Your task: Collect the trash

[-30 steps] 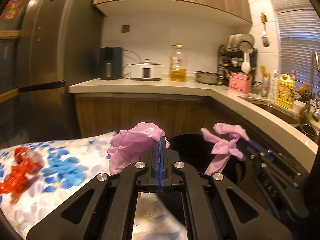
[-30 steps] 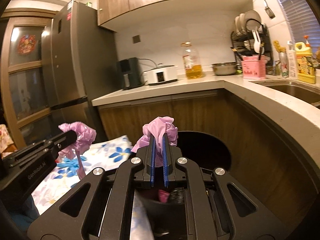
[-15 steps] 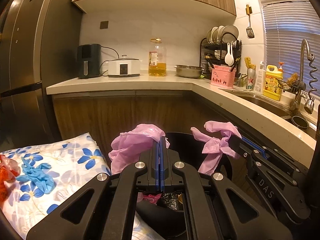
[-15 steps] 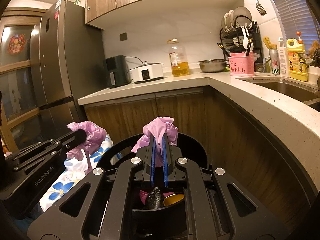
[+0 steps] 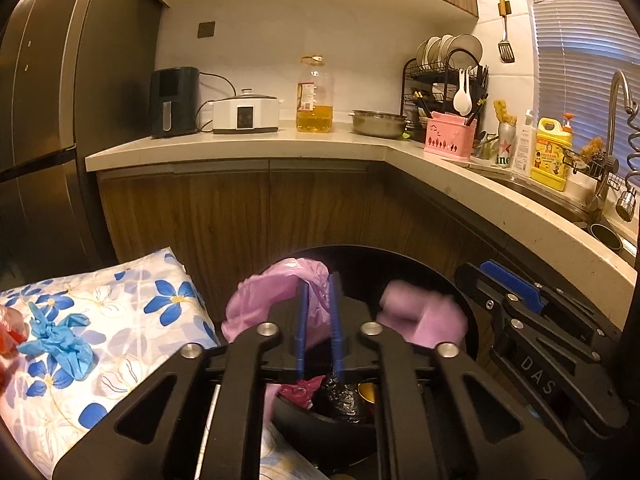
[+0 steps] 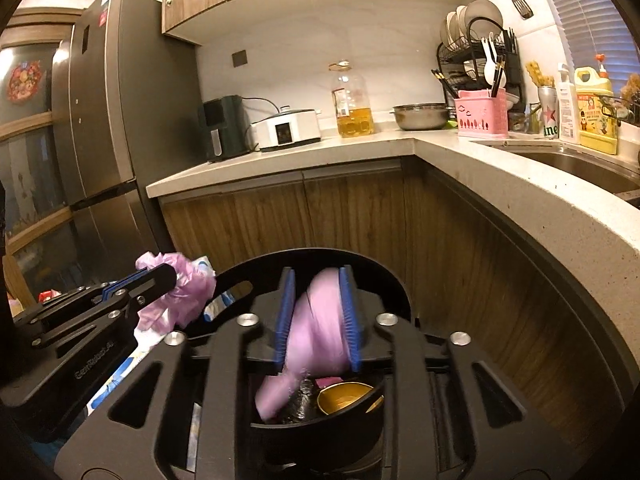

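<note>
A: Where do the two grippers stand?

B: Both hang over the black trash bin (image 6: 320, 432), which sits on the floor against the wooden cabinets (image 5: 240, 208). The left gripper (image 5: 319, 320) has its jaws opening; a crumpled pink plastic bag (image 5: 272, 296) is between its blue pads (image 5: 301, 320) and bulges out to the left of them. Whether the pads press on it cannot be told for certain, though a gap shows beside the plastic.

A: And the right one?

B: The right gripper (image 6: 316, 316) also has its jaws opening. A second pink bag (image 6: 316, 328) is between them, blurred, its lower end reaching down into the bin's mouth. The pads stand apart around it, so it looks released.

A: What is already in the bin?

B: A gold-coloured round tin (image 6: 346, 398), a dark crumpled bag (image 5: 340, 396) and a bit of magenta wrapper (image 5: 298, 390).

A: Anything else left about?

B: In the left wrist view a table with a blue-flowered cloth (image 5: 132, 320) stands just beside the bin. A crumpled blue glove (image 5: 56, 340) lies on it, and something red (image 5: 10, 328) shows at the frame's left edge, too cut off to name.
</note>
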`<move>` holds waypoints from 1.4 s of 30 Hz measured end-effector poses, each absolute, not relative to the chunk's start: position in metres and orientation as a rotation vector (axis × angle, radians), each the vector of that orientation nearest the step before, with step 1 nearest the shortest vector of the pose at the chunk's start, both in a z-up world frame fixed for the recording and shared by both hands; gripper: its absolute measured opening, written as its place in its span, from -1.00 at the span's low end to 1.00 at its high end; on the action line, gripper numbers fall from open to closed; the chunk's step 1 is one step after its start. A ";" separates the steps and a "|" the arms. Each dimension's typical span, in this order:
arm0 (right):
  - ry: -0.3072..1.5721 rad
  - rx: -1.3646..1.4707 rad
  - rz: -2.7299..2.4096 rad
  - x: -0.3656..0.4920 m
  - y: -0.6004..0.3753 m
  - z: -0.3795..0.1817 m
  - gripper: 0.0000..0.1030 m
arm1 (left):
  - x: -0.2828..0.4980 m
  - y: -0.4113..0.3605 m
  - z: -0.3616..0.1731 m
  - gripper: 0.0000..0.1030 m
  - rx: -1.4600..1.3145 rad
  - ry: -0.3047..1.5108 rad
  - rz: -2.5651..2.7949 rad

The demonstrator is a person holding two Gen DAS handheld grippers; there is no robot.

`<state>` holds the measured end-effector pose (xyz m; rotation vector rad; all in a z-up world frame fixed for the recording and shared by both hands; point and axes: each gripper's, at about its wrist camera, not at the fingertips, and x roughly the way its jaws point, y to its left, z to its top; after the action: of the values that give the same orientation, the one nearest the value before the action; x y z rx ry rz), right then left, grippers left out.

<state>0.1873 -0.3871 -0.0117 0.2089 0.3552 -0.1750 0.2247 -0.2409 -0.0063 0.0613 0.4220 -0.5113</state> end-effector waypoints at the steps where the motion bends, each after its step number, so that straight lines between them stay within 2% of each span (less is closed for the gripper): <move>1: 0.358 0.212 -0.176 0.188 -0.388 -0.013 -0.40 | 0.225 -0.240 -0.007 -0.46 0.063 0.421 -0.509; 5: 0.357 0.217 -0.186 0.186 -0.390 -0.014 -0.33 | 0.225 -0.232 -0.008 -0.23 0.049 0.423 -0.494; 7: 0.354 0.220 -0.191 0.185 -0.390 -0.014 -0.18 | 0.225 -0.228 -0.008 0.11 0.042 0.419 -0.474; 9: 0.348 0.222 -0.198 0.183 -0.390 -0.013 -0.07 | 0.223 -0.223 -0.010 0.31 0.035 0.413 -0.452; 13: 0.334 0.227 -0.214 0.177 -0.389 -0.011 0.11 | 0.221 -0.213 -0.011 0.48 0.016 0.422 -0.429; 20: 0.330 0.250 -0.230 0.171 -0.392 -0.011 0.16 | 0.222 -0.215 -0.020 0.49 0.004 0.446 -0.496; 23: 0.335 0.254 -0.235 0.170 -0.393 -0.013 0.16 | 0.226 -0.217 -0.026 0.48 -0.012 0.473 -0.513; 26: 0.332 0.245 -0.240 0.169 -0.392 -0.013 0.16 | 0.229 -0.217 -0.032 0.25 -0.010 0.493 -0.505; 28: 0.331 0.245 -0.239 0.169 -0.392 -0.014 0.16 | 0.231 -0.217 -0.036 0.01 -0.013 0.510 -0.499; 29: 0.331 0.246 -0.238 0.169 -0.392 -0.014 0.16 | 0.233 -0.218 -0.038 -0.04 -0.012 0.520 -0.497; 31: 0.332 0.245 -0.238 0.169 -0.392 -0.015 0.16 | 0.235 -0.218 -0.040 -0.39 -0.008 0.534 -0.498; 32: 0.333 0.245 -0.237 0.168 -0.392 -0.015 0.16 | 0.236 -0.218 -0.042 -0.63 -0.006 0.543 -0.505; 33: 0.334 0.242 -0.237 0.168 -0.391 -0.015 0.16 | 0.237 -0.217 -0.043 -1.00 0.003 0.554 -0.502; 40: 0.331 0.228 -0.227 0.165 -0.383 -0.019 0.16 | 0.233 -0.191 -0.044 -1.00 -0.024 0.529 -0.453; 41: 0.330 0.225 -0.222 0.164 -0.381 -0.020 0.16 | 0.230 -0.188 -0.044 -0.93 -0.017 0.513 -0.438; 42: 0.329 0.220 -0.217 0.164 -0.378 -0.020 0.16 | 0.226 -0.185 -0.045 -0.48 -0.007 0.503 -0.426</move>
<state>0.1638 -0.3784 -0.0200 0.2201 0.3287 -0.2168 0.2263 -0.1853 -0.0453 -0.0072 0.5027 -0.4262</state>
